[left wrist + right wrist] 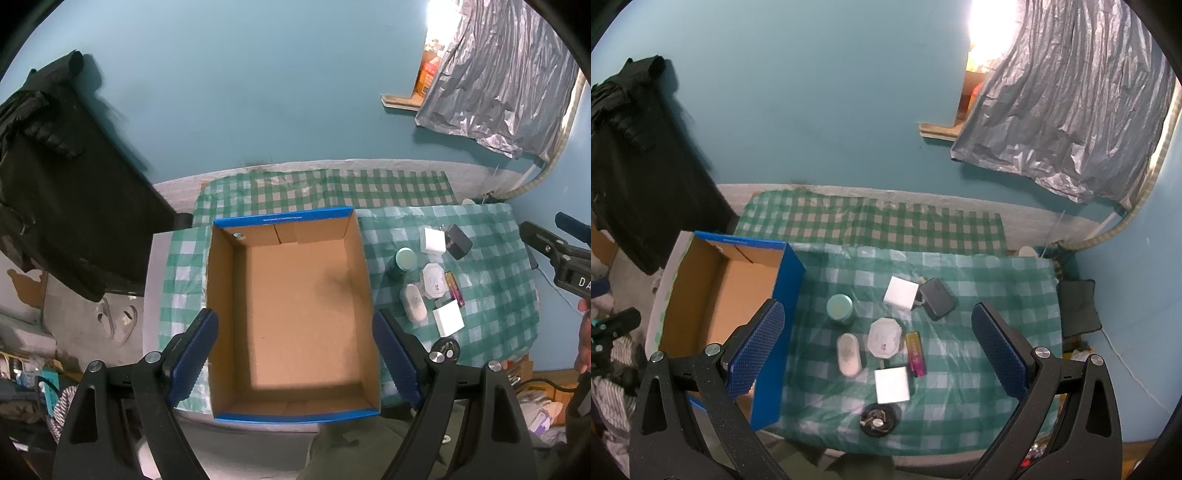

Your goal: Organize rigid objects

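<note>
A blue-rimmed cardboard box (295,314) (716,295) lies open and bare inside on the green checked cloth. My left gripper (295,354) hovers open above it, holding nothing. To the box's right lies a cluster: a teal-lidded jar (840,308), a white oval case (848,353), an octagonal white container (885,336), a pink and yellow bar (915,353), two white square boxes (901,293) (892,384), a black charger (936,298) and a round black item (878,419). My right gripper (879,350) hangs open above this cluster.
The cloth-covered table (979,369) stands against a teal wall. A black garment (62,177) hangs at the left. A crumpled silver sheet (1071,110) covers an opening at the upper right. Clutter lies on the floor around the table's sides.
</note>
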Available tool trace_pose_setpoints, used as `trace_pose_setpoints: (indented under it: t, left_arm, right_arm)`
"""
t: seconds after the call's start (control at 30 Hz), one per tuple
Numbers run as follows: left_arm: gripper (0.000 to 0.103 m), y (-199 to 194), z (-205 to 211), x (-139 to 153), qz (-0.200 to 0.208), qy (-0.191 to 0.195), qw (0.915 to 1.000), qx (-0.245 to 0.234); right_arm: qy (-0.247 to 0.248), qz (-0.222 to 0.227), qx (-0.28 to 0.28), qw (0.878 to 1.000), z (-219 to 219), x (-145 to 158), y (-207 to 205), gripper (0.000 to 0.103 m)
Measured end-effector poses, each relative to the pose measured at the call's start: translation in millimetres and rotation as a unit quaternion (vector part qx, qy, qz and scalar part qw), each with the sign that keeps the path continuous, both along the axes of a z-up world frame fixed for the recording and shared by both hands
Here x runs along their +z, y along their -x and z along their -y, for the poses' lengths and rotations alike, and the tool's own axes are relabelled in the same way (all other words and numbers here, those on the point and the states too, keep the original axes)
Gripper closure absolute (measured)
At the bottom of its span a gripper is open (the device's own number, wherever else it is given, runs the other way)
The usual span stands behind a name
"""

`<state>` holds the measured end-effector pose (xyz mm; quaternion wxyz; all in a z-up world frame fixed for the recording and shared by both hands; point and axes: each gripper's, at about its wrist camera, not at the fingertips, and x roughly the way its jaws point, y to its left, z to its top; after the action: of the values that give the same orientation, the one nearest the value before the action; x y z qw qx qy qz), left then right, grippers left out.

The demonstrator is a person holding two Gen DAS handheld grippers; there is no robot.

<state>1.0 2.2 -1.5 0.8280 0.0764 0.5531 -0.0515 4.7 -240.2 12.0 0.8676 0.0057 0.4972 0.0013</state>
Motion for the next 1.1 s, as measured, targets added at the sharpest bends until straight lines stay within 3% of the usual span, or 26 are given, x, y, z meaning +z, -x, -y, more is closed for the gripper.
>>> trace_pose_setpoints:
  t: [1.1]
  left_arm:
    - [0.017, -4.1, 4.7, -1.7, -0.005, 0.001, 1.0000, -0.008]
  right_arm:
    - [0.003, -0.003, 0.006, 1.000, -0.8, 1.0, -7.3, 0.002]
